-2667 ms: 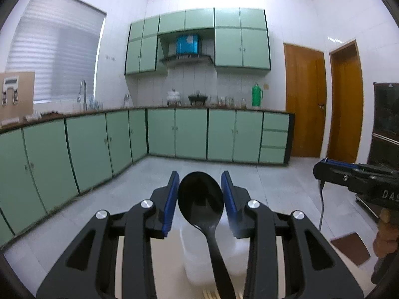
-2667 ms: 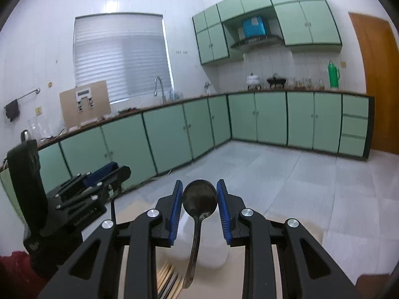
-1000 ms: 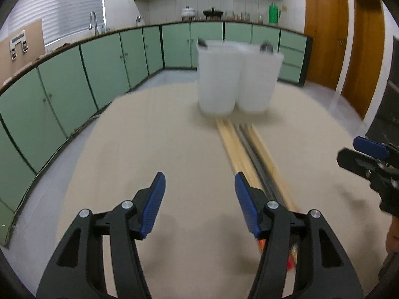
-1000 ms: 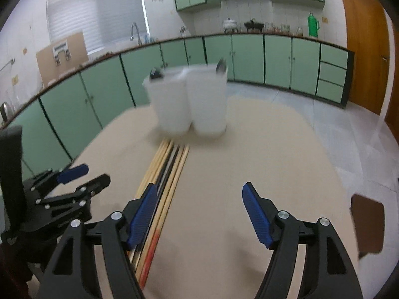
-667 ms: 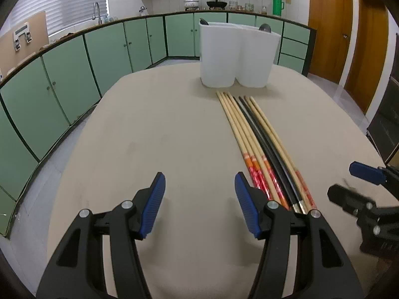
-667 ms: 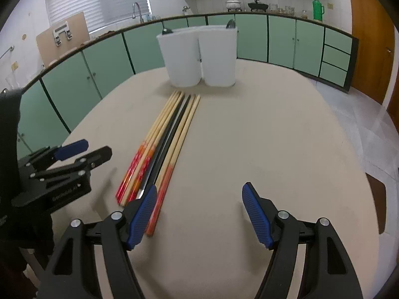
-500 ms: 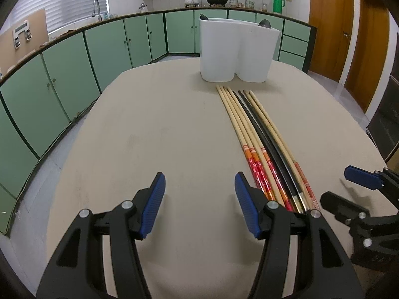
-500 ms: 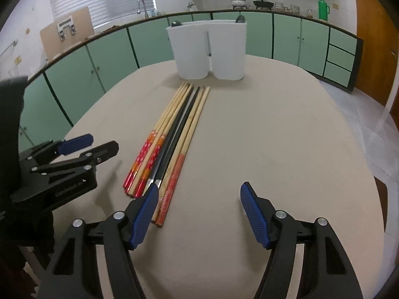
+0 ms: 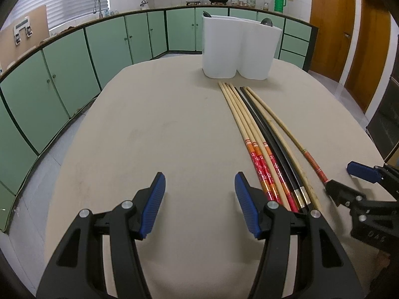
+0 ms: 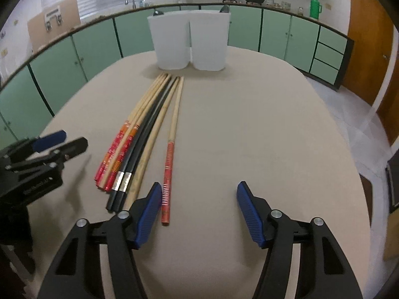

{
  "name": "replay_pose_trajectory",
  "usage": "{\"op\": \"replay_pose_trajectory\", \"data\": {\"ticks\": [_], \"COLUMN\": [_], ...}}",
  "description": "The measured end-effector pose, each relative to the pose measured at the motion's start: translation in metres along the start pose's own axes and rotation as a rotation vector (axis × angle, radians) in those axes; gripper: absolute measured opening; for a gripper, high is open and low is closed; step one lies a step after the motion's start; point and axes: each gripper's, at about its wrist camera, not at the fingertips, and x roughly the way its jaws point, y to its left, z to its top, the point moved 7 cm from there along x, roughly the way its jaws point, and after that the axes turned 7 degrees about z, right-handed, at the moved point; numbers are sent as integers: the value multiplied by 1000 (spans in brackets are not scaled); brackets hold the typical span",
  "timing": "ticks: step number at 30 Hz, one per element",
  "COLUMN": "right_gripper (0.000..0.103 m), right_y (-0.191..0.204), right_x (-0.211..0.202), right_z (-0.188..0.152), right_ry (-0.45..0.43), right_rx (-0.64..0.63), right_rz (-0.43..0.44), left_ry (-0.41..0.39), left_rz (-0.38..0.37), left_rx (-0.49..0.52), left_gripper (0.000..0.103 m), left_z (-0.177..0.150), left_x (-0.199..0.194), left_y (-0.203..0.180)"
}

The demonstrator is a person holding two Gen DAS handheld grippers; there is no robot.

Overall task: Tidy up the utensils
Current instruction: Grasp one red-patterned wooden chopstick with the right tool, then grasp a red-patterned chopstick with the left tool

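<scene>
Pulled back from the white holders (image 9: 239,47), spoons left inside, both grippers (image 9: 199,204) (image 10: 197,209) now low, empty and spread wide. Chopsticks (image 10: 139,137) lower left of centre in right view (tightly bundled). Risk: pinching several, scattering the rest.

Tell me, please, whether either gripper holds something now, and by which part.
Nothing is held. The left gripper and the right gripper are both open above the beige table, beside the long wooden and black chopsticks.
</scene>
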Motion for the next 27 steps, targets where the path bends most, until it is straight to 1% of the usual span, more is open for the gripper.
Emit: {"op": "replay_pose_trajectory", "data": {"ticks": [2, 5, 6, 8, 9, 11, 13, 14, 15, 18, 20, 23, 25, 27], "right_gripper": [58, 43, 41, 36, 30, 21, 16, 10, 7, 7, 6, 6, 6, 6], "right_y": [3, 13, 15, 19, 20, 22, 27, 28, 30, 27, 18, 10, 4, 2], "right_x": [-2, -4, -5, -7, -8, -8, -7, -7, -7, -7, -8, -9, -10, -9], "right_z": [-2, -10, -12, -13, -14, -14, -15, -15, -15, -15, -14, -13, -12, -11], "right_ry": [-6, 1, 0, -1, 0, 4, 8, 9, 11, 7, 1, -3, -6, -6], "right_rx": [-1, -33, -40, -55, -59, -64, -79, -87, -98, -88, -51, -37, -21, -14], "right_rz": [31, 54, 63, 58, 59, 70, 74, 71, 68, 59, 48, 29, 22, 22], "left_ry": [-2, -7, -8, -8, -7, -8, -7, -6, -6, -16, -23, -14, -4, 26], "left_rz": [1, 5, 5, 4, 2, -3, -11, -13, -21, -43, -56, -82, -80, -63], "left_rx": [7, 13, 12, 9, 10, 13, 17, 18, 19, 24, 30, 49, 72, 88], "left_gripper": [57, 58, 59, 59, 59, 59, 59, 59, 59, 59, 59, 59, 59, 59], "left_z": [0, -2, -3, -5, -5, -5, -6, -6, -7, -8, -8, -9, -10, -12], "left_x": [-1, -4, -5, -6, -6, -8, -9, -9, -10, -14, -16, -16, -14, -7], "left_y": [-2, -3, -3, -2, -3, -4, -6, -7, -9, -12, -14, -22, -28, -30]}}
